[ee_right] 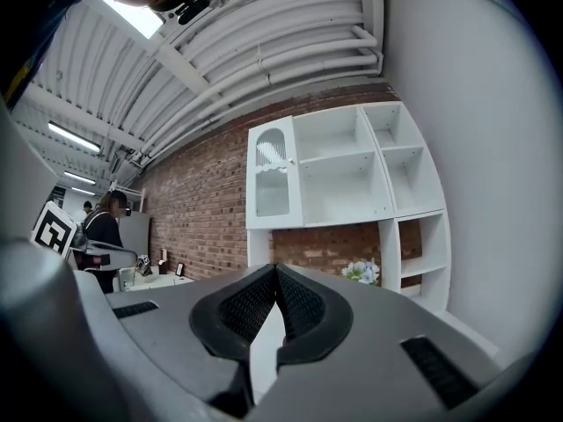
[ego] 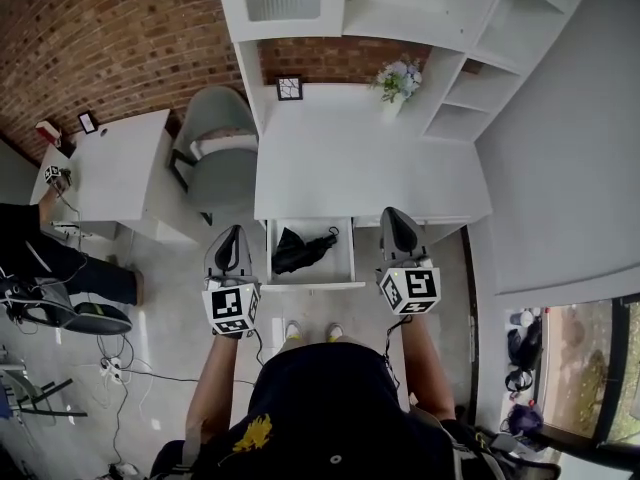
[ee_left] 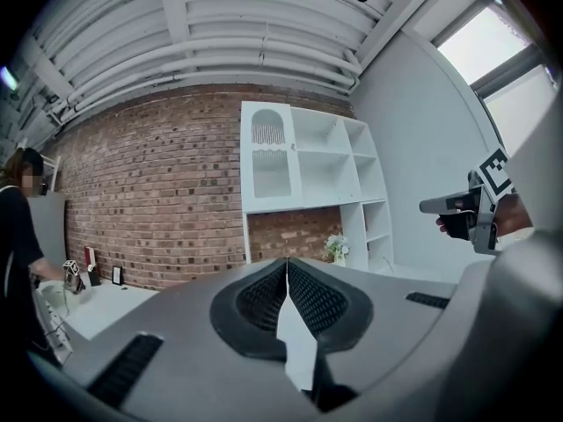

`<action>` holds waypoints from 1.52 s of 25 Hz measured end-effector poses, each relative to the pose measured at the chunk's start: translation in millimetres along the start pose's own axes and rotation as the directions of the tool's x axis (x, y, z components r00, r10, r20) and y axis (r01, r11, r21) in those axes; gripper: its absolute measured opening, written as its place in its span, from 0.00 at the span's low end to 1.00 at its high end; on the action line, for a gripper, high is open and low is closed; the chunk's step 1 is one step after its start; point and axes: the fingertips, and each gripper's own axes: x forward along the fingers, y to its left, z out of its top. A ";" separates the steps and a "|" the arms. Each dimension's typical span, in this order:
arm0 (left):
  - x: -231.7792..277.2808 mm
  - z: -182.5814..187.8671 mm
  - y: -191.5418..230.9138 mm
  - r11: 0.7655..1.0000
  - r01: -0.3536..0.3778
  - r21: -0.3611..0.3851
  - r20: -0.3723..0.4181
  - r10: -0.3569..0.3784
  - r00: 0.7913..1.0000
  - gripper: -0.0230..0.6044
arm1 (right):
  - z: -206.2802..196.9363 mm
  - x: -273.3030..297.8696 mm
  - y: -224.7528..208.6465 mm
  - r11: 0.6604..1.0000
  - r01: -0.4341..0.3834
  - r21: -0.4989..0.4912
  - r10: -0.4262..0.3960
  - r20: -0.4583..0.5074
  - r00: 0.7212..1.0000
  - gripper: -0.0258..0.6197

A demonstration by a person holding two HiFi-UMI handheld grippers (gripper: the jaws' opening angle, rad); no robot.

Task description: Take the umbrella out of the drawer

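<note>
In the head view a folded black umbrella point(ego: 300, 250) lies in the open white drawer point(ego: 346, 268) under the desk's front edge. My left gripper point(ego: 232, 232) hangs just left of the drawer, its jaws shut with nothing between them. My right gripper point(ego: 394, 214) is just right of the drawer, level with the desk's front, also shut and empty. In the left gripper view the ribbed pads point(ee_left: 264, 295) meet at the tips, and the right gripper point(ee_left: 464, 206) shows at the far right. In the right gripper view the pads point(ee_right: 296, 304) also meet. Neither gripper view shows the umbrella.
The white desk point(ego: 350, 158) carries a small framed picture point(ego: 290, 88) and a vase of flowers point(ego: 398, 80); white shelves point(ego: 480, 88) rise behind it. A grey chair point(ego: 215, 148) stands to its left beside a low white table point(ego: 120, 173). A person point(ego: 40, 258) sits at far left.
</note>
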 end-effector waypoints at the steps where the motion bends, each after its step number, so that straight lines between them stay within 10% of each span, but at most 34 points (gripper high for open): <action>1: 3.6 -0.6 0.6 1.000 0.010 -0.002 -0.003 -0.010 1.000 0.07 | -0.2 1.9 1.2 1.000 0.001 -0.006 -0.001 -0.001 1.000 0.08; 7: 16.6 -1.7 2.3 0.998 0.059 -0.014 -0.015 -0.059 0.998 0.28 | 0.6 10.5 5.2 1.000 0.008 -0.027 -0.008 -0.008 1.000 0.08; 12: 22.2 -3.8 -6.6 0.993 0.118 -0.031 -0.014 -0.118 0.993 0.67 | -0.3 13.4 4.7 1.000 0.012 -0.018 -0.012 -0.008 1.000 0.08; 38: 71.6 -92.6 -23.8 0.978 0.195 0.071 -0.246 -0.172 0.954 0.69 | -17.6 26.8 19.0 0.998 -0.055 -0.010 0.054 -0.051 0.997 0.08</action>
